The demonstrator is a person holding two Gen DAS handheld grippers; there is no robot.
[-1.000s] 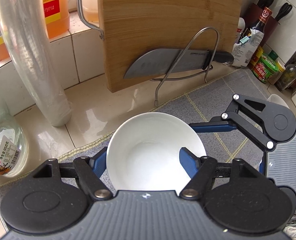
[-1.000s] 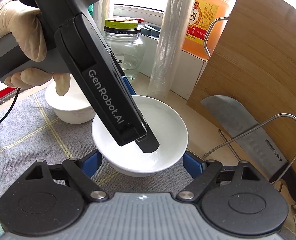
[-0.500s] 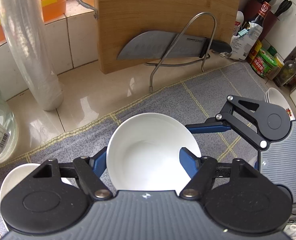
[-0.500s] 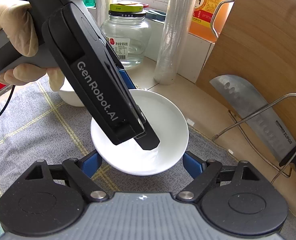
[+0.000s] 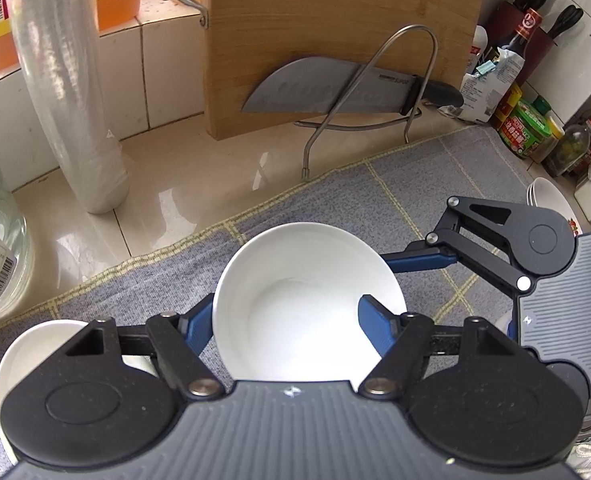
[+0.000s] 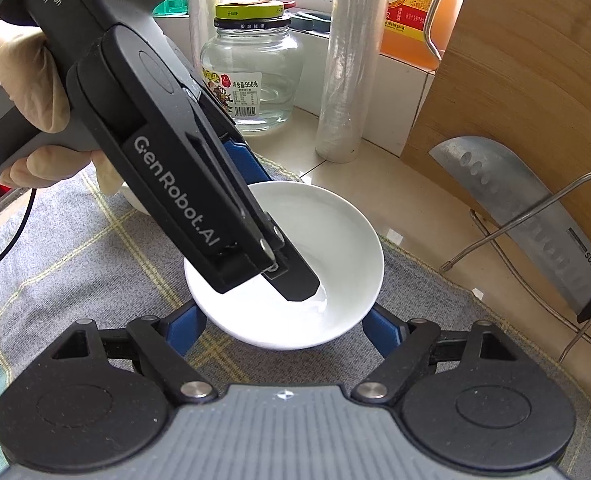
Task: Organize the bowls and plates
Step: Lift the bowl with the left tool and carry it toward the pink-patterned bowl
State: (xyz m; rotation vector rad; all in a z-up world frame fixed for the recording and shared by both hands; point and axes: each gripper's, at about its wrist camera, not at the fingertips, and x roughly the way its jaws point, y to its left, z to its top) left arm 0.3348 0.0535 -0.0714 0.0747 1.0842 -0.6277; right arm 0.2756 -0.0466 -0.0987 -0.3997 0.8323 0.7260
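Here the left gripper (image 5: 291, 316), held in a gloved hand (image 6: 27, 92), slants steeply down from upper left in the right wrist view, one finger inside the white bowl (image 6: 295, 264) and one outside its far wall, pinching the rim. The left wrist view confirms this: a blue pad (image 5: 375, 328) lies against the inner wall on the right side, the other pad against the outer wall on the left. The bowl is over the grey checked mat (image 5: 335, 200); whether its base touches the mat cannot be told. The right gripper (image 6: 283, 332) also points downward, its blue fingers to either side of the bowl's near wall; the jaws are closing with the bowl between them, and pad contact is not visible. Only the left wrist view shows a second white bowl (image 5: 23, 356) low at the left edge, partly under the gripper body, stacked white dishes (image 5: 547, 196) at far right, and the condiment bottles (image 5: 531, 128). Only the right wrist view shows the hand and the jar's yellow lid (image 6: 251, 14). Both views show the cutting board (image 5: 335, 40), cleaver (image 5: 327, 92) and wire rack (image 5: 375, 92).
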